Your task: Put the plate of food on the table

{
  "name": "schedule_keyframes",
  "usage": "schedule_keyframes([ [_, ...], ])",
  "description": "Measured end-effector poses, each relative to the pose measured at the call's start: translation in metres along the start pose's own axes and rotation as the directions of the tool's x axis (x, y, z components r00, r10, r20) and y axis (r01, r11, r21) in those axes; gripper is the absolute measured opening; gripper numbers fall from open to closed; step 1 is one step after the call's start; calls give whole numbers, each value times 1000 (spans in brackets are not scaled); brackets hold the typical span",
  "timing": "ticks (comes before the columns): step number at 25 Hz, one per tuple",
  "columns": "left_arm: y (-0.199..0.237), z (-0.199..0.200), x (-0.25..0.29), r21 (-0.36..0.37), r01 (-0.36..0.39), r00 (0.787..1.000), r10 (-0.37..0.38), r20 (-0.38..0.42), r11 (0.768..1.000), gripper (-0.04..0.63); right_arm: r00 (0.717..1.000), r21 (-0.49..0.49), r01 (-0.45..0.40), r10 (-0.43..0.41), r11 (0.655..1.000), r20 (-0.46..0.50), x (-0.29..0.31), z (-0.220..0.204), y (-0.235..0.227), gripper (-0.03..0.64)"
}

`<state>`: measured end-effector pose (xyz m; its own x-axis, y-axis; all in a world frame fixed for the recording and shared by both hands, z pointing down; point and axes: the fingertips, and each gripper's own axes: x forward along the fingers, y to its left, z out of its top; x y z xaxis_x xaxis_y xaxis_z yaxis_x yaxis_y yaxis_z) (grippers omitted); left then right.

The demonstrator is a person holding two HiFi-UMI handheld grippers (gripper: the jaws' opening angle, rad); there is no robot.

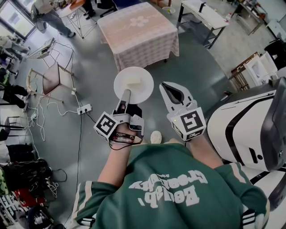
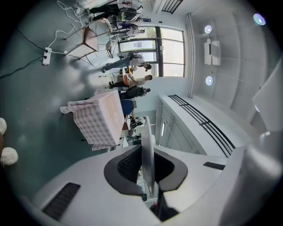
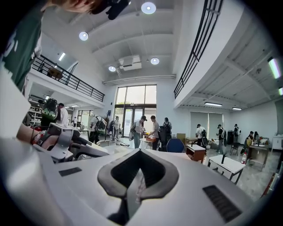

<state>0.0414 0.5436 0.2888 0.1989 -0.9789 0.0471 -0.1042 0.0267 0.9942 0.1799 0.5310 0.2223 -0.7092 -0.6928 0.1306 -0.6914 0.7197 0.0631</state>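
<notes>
The left tongs (image 1: 125, 96) are pinching the rim of a white plate (image 1: 134, 85). The plate is hanging flat in the air over the grey floor (image 1: 192, 71). A pale piece of food (image 1: 134, 80) is sitting on it. In the left gripper view the plate (image 2: 148, 154) is showing edge-on, squeezed between the two jaws.

The right tongs (image 1: 166, 87) are pressed together and are holding nothing. They are hanging just beside the plate, at its 3 o'clock.

The table (image 1: 138, 31) with a pink checked cloth is standing at 12 o'clock from the plate, well apart from it. Grey floor is showing between the two.

At 9 o'clock from the left tongs a white power strip (image 1: 84, 108) is lying on the floor with its cords. Past it, at 10 o'clock, a chair (image 1: 56, 78) is standing. A big white machine (image 1: 250, 129) is filling the 3 o'clock side, near the right tongs. A white desk (image 1: 201, 13) is standing at 1 o'clock, beside the table. A person (image 1: 49, 15) is walking at 11 o'clock, far off. A white shoe (image 1: 155, 137) is peeking out at 6 o'clock, below the two tongs.
</notes>
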Motion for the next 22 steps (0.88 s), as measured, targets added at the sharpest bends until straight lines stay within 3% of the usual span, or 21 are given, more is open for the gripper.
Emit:
schedule_keyframes([
  [22,-1,6,25,32,16,1000,-16,3,999,28,999,-20,-22,23,1000,28,15,-5,-14,15],
])
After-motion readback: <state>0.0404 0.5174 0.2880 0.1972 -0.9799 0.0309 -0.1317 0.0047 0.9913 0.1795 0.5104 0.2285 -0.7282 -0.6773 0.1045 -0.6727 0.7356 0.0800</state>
